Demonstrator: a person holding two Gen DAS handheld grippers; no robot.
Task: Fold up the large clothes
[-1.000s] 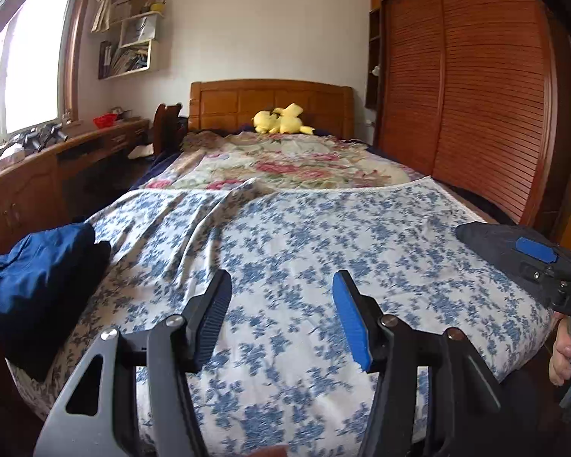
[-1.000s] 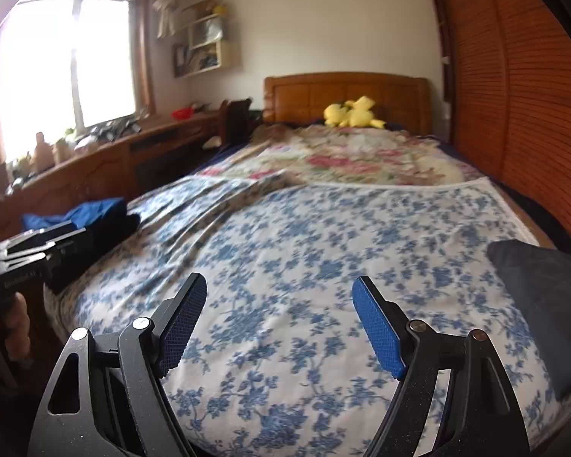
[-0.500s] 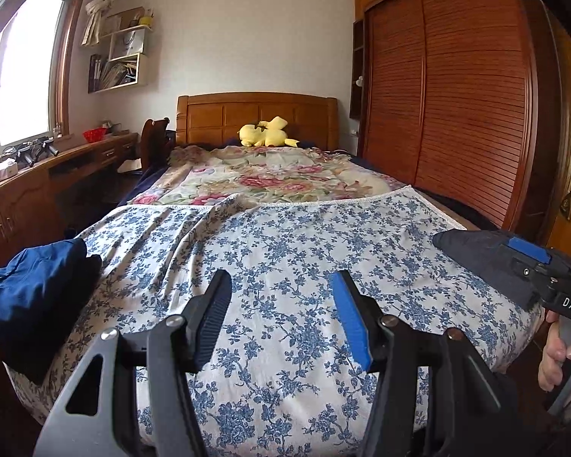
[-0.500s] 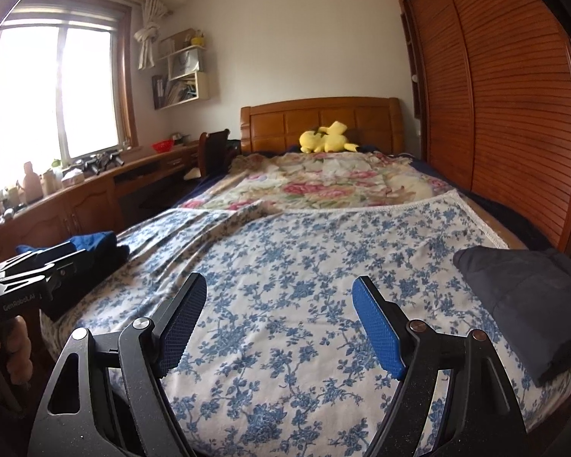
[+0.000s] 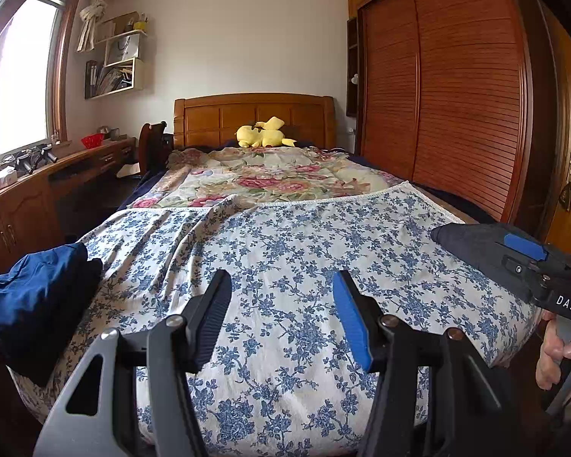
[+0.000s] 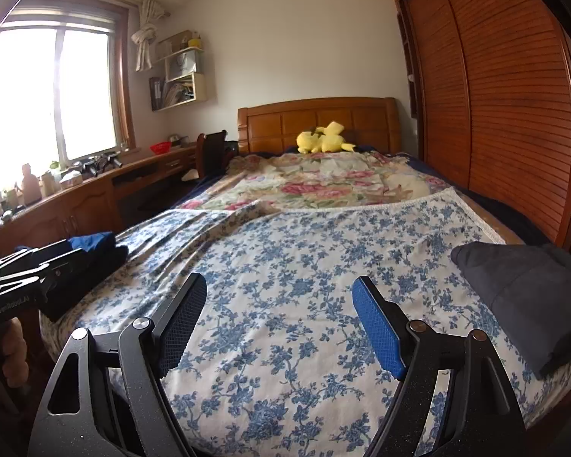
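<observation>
Hovering over the near end of the bed (image 5: 456, 213): left gripper (image 5: 281, 312) and right gripper (image 6: 279, 320), fingers spread on both, nothing between them. Blue floral sheet (image 5: 285, 251) covers the near half. Blue garment (image 5: 30, 289) piled at the near left edge, dark grey folded garment (image 6: 529, 297) at the near right edge. Yellow plush (image 5: 264, 135) far, by the headboard.

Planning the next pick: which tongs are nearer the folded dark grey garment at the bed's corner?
Right. The right tongs hang open just beside the dark grey garment; the left tongs are open further along the bed's foot, nearer the blue clothes.
</observation>
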